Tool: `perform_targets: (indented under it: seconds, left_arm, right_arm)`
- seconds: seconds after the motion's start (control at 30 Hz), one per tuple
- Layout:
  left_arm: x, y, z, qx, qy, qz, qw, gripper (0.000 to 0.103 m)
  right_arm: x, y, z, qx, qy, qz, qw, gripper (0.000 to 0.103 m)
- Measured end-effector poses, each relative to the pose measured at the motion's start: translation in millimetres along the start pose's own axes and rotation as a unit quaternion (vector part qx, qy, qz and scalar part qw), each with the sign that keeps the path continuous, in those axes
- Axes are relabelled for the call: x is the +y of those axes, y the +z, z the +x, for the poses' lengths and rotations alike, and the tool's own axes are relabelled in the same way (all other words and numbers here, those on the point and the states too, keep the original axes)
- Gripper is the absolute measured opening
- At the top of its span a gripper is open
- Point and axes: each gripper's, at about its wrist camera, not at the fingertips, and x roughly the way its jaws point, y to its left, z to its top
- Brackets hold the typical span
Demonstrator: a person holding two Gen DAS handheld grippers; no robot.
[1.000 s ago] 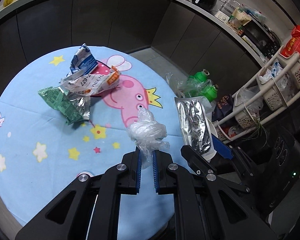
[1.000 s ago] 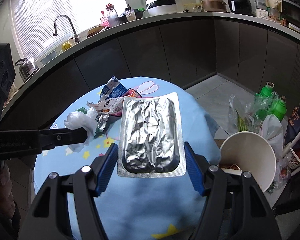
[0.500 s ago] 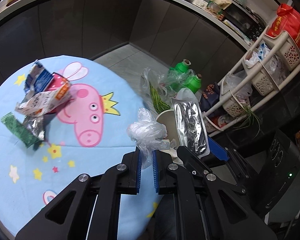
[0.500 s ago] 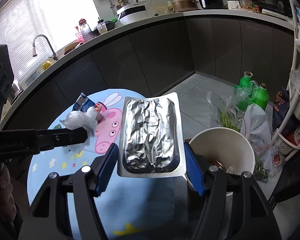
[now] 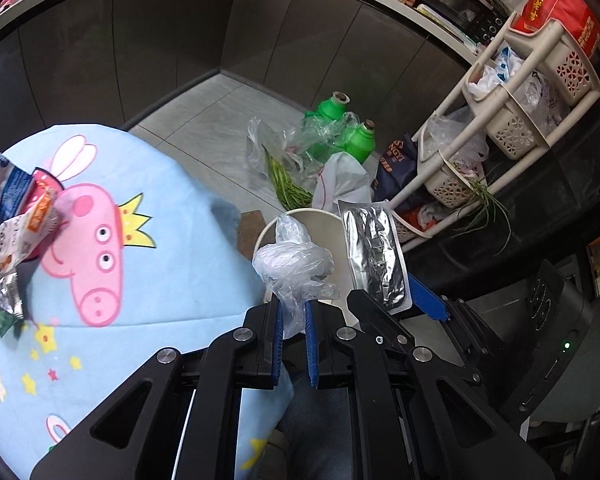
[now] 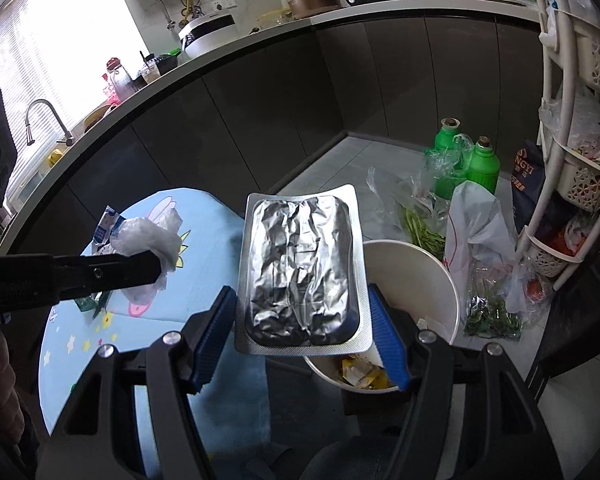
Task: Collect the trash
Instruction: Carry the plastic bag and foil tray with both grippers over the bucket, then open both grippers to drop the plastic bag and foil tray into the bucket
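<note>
My left gripper (image 5: 292,312) is shut on a crumpled clear plastic bag (image 5: 294,260), held over the table's edge beside a white paper bucket (image 5: 320,216). In the right wrist view the bag (image 6: 148,236) hangs from the left gripper's black fingers at the left. My right gripper (image 6: 302,312) is shut on a flat silver foil tray (image 6: 302,268), its blue pads pressing both long sides. The bucket (image 6: 416,264) stands on the floor just right of the tray, with yellow scraps at its bottom. Several wrappers (image 5: 20,220) lie on the table at the far left.
A round table with a light-blue cartoon-pig cloth (image 5: 140,280) is on the left. Green bottles (image 6: 484,168), plastic bags and greens (image 6: 424,232) lie on the floor beyond the bucket. A white basket rack (image 6: 568,184) stands at the right. Dark cabinets curve behind.
Both grippers have swung right, away from the table's middle toward the white bucket, each still holding its item. The wrappers have slid to the left edge of view.
</note>
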Motion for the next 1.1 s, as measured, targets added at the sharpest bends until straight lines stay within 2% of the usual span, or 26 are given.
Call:
perform_targets:
  seconds: [0.33,0.67,1.1]
  left_arm:
    - [-18,9,50,0.042,-0.012,0.017,0.9989,0.009]
    - [-23,11,111,0.097,-0.006,0.027,0.9949,0.009]
    - [-20,16,161,0.129,0.005,0.026,0.9913,0.009]
  right_arm:
    - [-39,-6,22,0.019,-0.012,0.032,0.999,0.066]
    - [-65,-15,53,0.047,-0.019,0.047,0.998,0.066]
    - [-86,-26,87,0.079,-0.024,0.054,0.995,0.066]
